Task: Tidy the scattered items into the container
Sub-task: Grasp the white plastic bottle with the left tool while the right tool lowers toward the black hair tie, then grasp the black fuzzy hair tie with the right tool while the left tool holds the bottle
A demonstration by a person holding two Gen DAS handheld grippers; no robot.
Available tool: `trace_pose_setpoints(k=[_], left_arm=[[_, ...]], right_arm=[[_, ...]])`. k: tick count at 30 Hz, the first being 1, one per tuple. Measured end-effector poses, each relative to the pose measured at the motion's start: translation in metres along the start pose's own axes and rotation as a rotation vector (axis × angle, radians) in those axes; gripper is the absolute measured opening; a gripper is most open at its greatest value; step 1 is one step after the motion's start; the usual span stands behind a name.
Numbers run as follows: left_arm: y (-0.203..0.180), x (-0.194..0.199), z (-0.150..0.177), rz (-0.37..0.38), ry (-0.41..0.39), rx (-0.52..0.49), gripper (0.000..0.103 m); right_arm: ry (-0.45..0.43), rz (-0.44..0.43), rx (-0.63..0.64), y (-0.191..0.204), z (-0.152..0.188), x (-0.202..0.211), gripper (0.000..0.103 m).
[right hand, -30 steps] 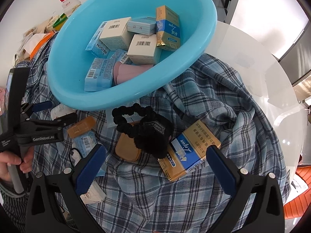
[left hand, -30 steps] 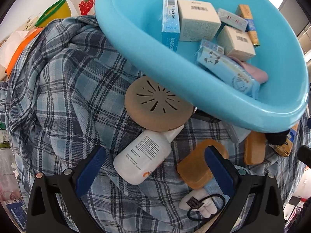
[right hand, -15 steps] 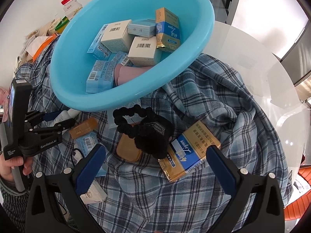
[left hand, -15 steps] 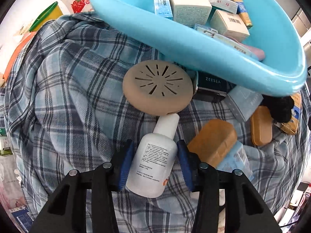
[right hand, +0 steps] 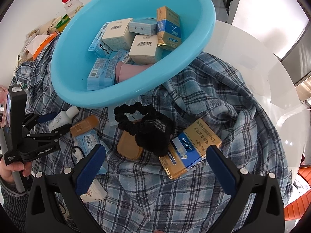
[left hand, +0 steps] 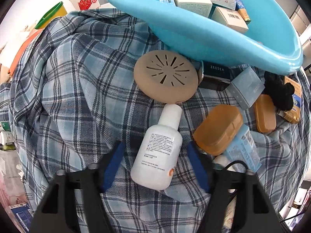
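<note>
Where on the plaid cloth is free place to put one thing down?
Free: plaid cloth left of the round tan disc, and cloth near the right gripper. Crowded: between the white bottle and blue basin, around the black scrunchie.

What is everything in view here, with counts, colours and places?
basin: 1, light blue, on the cloth, far side.
boxes: about seven; cream, pale blue, gold-blue; inside basin.
pink object: 1, pink, inside basin.
plaid cloth: 1, blue check, over white table.
white bottle: 1, white, between left gripper's pads.
slotted disc: 1, tan, at bottle's cap.
ZEESEA box: 1, black, under basin's rim.
amber cases: 2, orange-brown, on cloth near bottle.
pale blue boxes: 2, on cloth near cases.
scrunchies: black, count unclear, on cloth below basin.
Liqun carton: 1, gold-blue, touching scrunchies.
left gripper: 1, black, blue pads, shut on bottle.
right gripper: 1, same colours, open above carton.
hand: 1, holding left gripper's handle.
</note>
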State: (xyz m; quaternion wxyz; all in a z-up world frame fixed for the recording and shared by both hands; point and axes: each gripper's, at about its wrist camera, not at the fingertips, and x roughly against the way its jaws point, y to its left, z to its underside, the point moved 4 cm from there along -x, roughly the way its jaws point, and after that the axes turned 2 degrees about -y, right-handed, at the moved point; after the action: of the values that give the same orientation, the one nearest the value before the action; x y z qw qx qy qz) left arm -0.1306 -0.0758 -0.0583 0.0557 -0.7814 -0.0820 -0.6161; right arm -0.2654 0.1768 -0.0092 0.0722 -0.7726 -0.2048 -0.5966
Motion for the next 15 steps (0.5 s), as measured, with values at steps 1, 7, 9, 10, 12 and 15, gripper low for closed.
trace_pose_setpoints(k=[1, 7, 9, 10, 12, 15], left_arm=[[0.000, 0.001, 0.002, 0.004, -0.002, -0.002, 0.045], [0.004, 0.015, 0.009, 0.023, -0.024, 0.005, 0.043], [0.006, 0.021, 0.010, 0.025, -0.032, 0.011, 0.043], [0.007, 0.025, 0.011, 0.024, -0.038, 0.013, 0.043], [0.009, 0.033, 0.012, 0.029, -0.057, 0.016, 0.043], [0.016, 0.047, 0.012, 0.019, -0.095, 0.031, 0.042]], right_arm=[[0.000, 0.000, 0.000, 0.000, 0.000, 0.000, 0.103], [0.004, 0.009, 0.004, -0.003, 0.004, 0.000, 0.103], [0.004, 0.007, -0.002, -0.005, 0.005, 0.000, 0.103], [0.003, 0.007, -0.002, -0.005, 0.005, 0.000, 0.103], [0.002, 0.006, 0.000, -0.006, 0.006, -0.001, 0.103], [0.015, -0.020, -0.009, -0.007, 0.007, -0.006, 0.103]])
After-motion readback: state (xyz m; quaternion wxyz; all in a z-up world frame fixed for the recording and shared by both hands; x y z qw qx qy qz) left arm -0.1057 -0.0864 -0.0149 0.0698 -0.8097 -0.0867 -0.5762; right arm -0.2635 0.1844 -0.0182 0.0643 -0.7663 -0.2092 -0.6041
